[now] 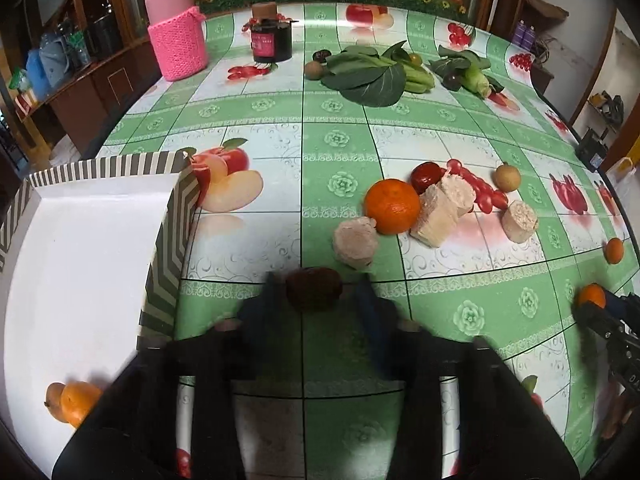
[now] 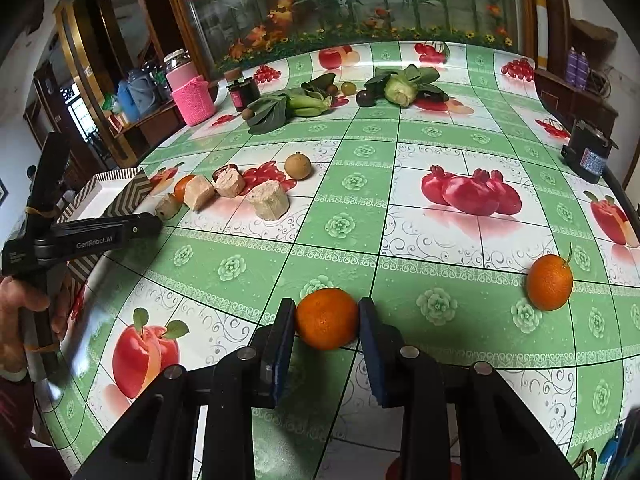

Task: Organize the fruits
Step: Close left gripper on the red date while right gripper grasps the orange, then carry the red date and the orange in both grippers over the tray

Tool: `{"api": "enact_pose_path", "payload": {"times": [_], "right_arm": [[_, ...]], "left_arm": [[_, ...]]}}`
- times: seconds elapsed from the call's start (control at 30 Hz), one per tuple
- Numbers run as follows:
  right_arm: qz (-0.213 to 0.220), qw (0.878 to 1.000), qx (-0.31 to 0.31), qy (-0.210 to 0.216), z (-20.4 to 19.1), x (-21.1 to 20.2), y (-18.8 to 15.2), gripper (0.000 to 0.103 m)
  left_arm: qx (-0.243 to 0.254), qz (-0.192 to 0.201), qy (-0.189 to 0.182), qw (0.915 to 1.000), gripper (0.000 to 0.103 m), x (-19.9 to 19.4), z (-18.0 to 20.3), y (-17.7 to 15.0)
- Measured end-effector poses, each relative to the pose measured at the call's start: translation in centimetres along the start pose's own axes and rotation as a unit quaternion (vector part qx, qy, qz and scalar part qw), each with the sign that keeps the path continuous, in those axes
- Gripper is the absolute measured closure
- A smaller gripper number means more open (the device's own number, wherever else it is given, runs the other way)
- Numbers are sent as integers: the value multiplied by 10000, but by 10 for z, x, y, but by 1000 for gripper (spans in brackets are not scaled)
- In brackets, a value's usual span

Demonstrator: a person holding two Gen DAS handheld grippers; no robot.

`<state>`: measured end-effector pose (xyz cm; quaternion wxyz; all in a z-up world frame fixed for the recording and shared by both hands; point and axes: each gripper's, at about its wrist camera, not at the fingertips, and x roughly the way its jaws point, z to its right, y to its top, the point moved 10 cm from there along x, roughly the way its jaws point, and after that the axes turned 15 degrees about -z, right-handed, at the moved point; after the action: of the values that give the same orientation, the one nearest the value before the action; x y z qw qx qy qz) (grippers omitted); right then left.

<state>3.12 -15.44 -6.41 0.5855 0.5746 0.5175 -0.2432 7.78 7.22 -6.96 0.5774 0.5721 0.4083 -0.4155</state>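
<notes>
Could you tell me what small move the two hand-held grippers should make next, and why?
Probably lift both and carry toward the box. The right hand-held gripper has its pads against a small orange, the left hand-held gripper flanks a dark red jujube, and two oranges already lie in the box.

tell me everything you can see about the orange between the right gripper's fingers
The small orange is round, bright orange, with a dimpled glossy peel and no stem showing. It sits on the green and white patterned tablecloth, near its front edge. The right gripper is closed on it, a blue-padded finger against each side. A second, stemmed orange lies apart to its right.
</notes>
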Motion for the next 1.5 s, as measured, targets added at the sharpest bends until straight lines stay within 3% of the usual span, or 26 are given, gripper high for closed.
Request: {"api": "enact_pose_path", "payload": {"times": [0.3, 0.63, 0.9, 1.13, 1.5], "right_arm": [[13, 9999, 55, 92, -6, -6, -1, 72], [337, 9988, -111, 335, -45, -30, 1, 72], [340, 9974, -371, 517, -87, -35, -4, 72], [340, 9940, -670, 790, -134, -34, -5, 73], [279, 9856, -1251, 1107, -215, -26, 3, 73]], "left_arm": [[105, 150, -184, 9997, 76, -19, 3, -10], [263, 490, -462, 9974, 76, -63, 9, -39], [252, 781, -323, 9961, 76, -85, -3, -60], [100, 1008, 27, 9949, 76, -97, -32, -77], [-432, 1171, 376, 9915, 76, -114, -105, -102]]}}
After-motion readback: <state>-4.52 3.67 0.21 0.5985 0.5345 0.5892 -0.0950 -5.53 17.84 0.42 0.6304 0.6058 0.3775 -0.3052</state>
